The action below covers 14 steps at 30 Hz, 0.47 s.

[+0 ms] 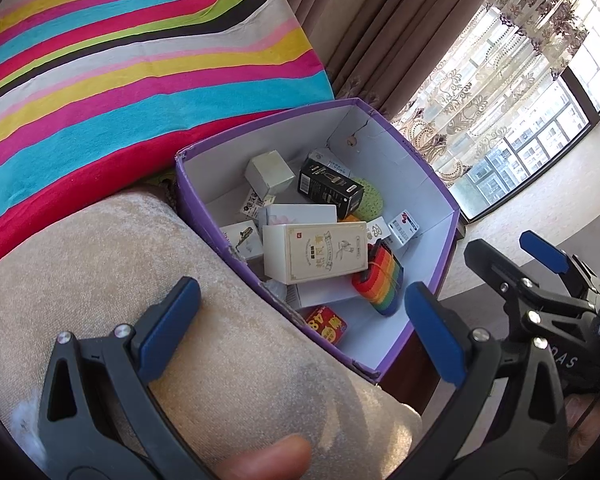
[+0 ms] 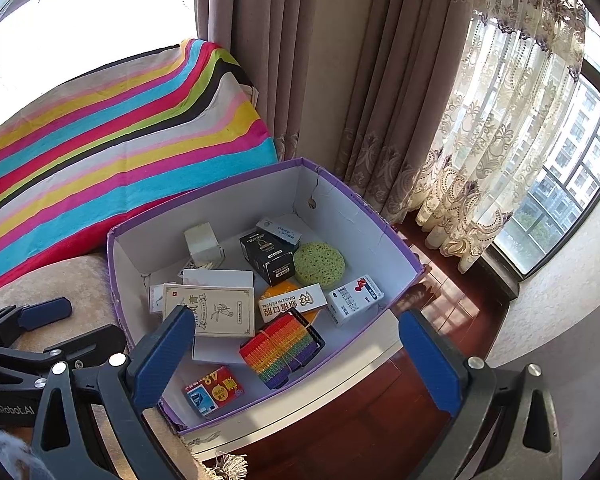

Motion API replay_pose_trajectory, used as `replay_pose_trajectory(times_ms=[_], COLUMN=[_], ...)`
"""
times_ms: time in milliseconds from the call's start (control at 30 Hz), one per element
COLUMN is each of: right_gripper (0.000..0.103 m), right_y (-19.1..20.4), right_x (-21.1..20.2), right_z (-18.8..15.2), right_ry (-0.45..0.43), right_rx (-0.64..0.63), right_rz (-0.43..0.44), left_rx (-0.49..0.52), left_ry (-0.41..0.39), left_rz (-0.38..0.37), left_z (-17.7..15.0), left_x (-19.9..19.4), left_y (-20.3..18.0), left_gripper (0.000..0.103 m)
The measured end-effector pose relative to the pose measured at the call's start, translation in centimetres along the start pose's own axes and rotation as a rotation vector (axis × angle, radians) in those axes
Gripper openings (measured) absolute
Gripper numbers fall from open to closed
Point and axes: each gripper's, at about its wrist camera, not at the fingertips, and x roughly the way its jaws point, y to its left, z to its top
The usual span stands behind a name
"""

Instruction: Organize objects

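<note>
Purple box [image 2: 364, 216] lay ahead of both grippers; right gripper [image 2: 296, 356] nearer, over rainbow block [image 2: 280, 354]; left gripper [image 1: 300, 328] alongside; both gaped empty.

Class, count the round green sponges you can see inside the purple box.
1: the green sponge lies toward the back of the purple box, beside the black carton. Others may hide beneath cartons.

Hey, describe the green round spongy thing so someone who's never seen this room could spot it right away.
Find the purple box with white inside walls, sitting beside the striped blanket. Inside it, toward the far end, lies the green sponge, next to a black carton and above a white and blue medicine box. It is the only round, porous, lime-green item among rectangular cartons.
</note>
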Motion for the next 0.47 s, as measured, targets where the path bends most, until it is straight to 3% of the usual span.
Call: replay_pose_trajectory(times_ms=[467], right_gripper=[0.103], right_y=[-0.94], right_x=[0.13], right_z=[0.10], right_ry=[0.001], right_rx=[0.016], right_rz=[-0.010], left_rx=[0.001], left_ry=[0.015], left_rz=[0.017], left_z=[0.17], left_x=[0.43], left_y=[-0.12], left_gripper=[0.102])
